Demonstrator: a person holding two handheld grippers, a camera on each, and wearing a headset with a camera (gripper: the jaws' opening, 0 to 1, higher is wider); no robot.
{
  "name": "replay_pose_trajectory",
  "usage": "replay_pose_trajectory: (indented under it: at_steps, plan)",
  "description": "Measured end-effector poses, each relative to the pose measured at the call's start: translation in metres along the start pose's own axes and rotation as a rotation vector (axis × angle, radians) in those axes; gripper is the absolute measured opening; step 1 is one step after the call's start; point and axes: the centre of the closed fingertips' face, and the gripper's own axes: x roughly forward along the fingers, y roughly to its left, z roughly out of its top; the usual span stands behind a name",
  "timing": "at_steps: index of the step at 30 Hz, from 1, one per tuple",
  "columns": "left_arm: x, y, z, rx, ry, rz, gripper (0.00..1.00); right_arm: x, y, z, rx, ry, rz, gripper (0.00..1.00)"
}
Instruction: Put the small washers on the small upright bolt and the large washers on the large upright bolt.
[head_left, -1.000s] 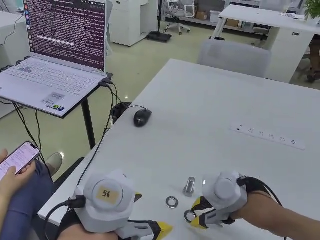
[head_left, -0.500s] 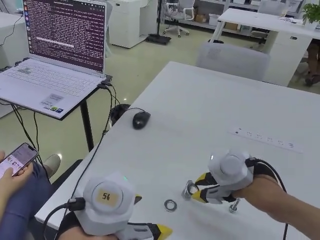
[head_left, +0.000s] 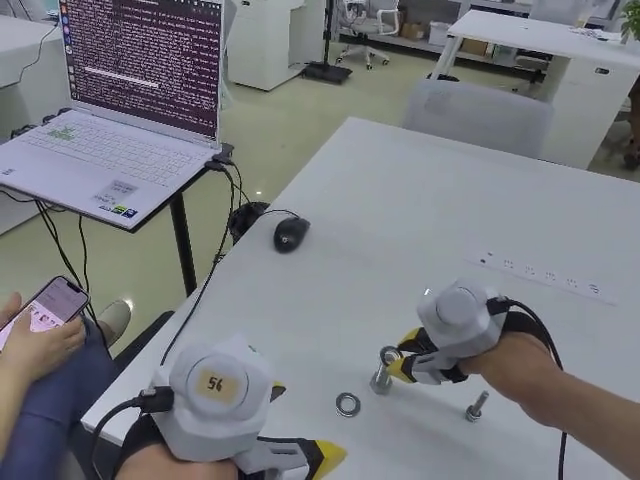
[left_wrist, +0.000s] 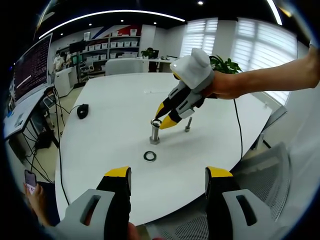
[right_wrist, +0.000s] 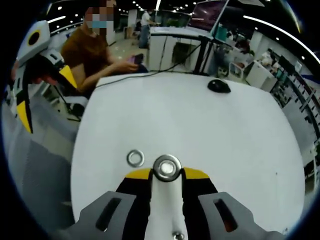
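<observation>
**Washer reaches the large bolt**

Head view: lower right, my right gripper (head_left: 398, 361) pinches a large steel ring washer (head_left: 390, 355) at the tip of the thick upright steel bolt (head_left: 381, 380). A second ago it lay on the white table (head_left: 400, 220).

Left gripper view: my left gripper (left_wrist: 169, 175) gapes.

Right gripper view: washer centred, looks ready to drop.

White, round-cornered counter (head_left: 400, 230) carrying five items. Toward the near edge in the head view: a large steel bolt (head_left: 381, 378) standing upright; a flat steel ring washer (head_left: 348, 404) lying loose just beside it, nearer the edge; a smaller steel bolt (head_left: 476, 406) on the bolt's other side, apart from both. Farther back: a black computer mouse (head_left: 290, 233) near the left edge, and a long white power strip (head_left: 540, 277) lying flat.
</observation>
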Motion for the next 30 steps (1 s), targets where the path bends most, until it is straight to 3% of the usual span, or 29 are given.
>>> replay_pose_trajectory:
  at_steps: [20,30]
  plan:
    - [0.000,0.001,-0.002,-0.003,0.006,0.001,0.59,0.010,0.001,-0.004,0.015,0.031,0.019,0.23]
    - [0.001,0.000,-0.002,-0.003,0.008,-0.001,0.59,0.021,0.001,-0.012,0.038,0.077,0.021,0.23]
